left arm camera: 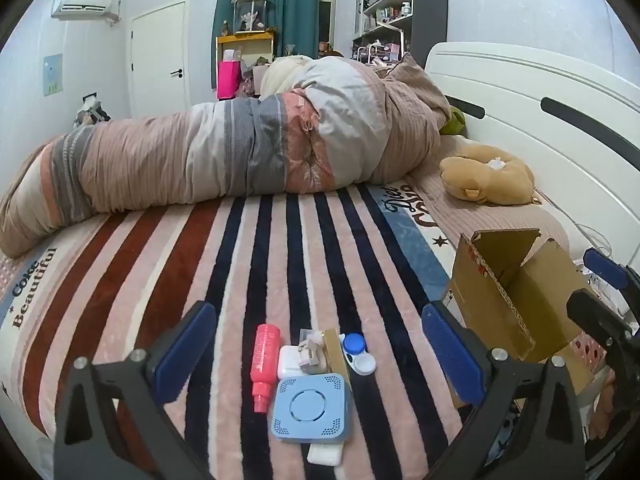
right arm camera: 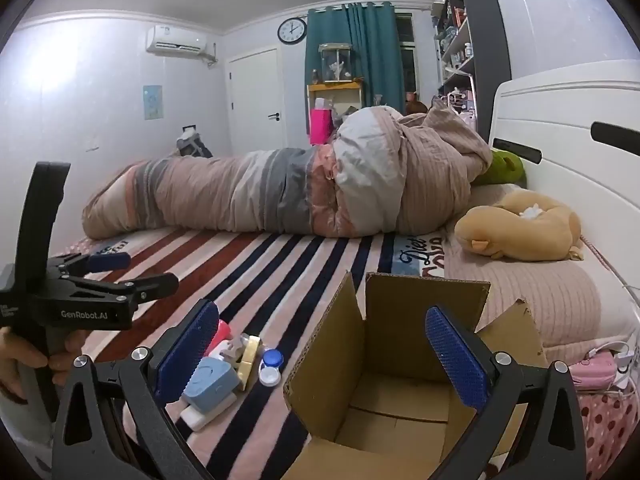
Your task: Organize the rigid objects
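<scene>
Small items, a pink bottle (left arm camera: 264, 364), blue square device (left arm camera: 309, 407) and contact lens case (left arm camera: 357, 354), cluster at lower centre on the striped blanket (left arm camera: 200, 264); left gripper (left arm camera: 320, 354) and right gripper (right arm camera: 322, 354) both gape wide, the latter above the open cardboard box (right arm camera: 396, 376).

Small items clustered on striped bed: red bottle (left arm camera: 264, 364) lying flat, cap toward camera; blue square box (left arm camera: 309, 408) flat atop white bar (left arm camera: 325, 455); contact-lens case (left arm camera: 359, 355), blue and white lids; open, empty cardboard box (right arm camera: 396, 364) upright just beside.
</scene>
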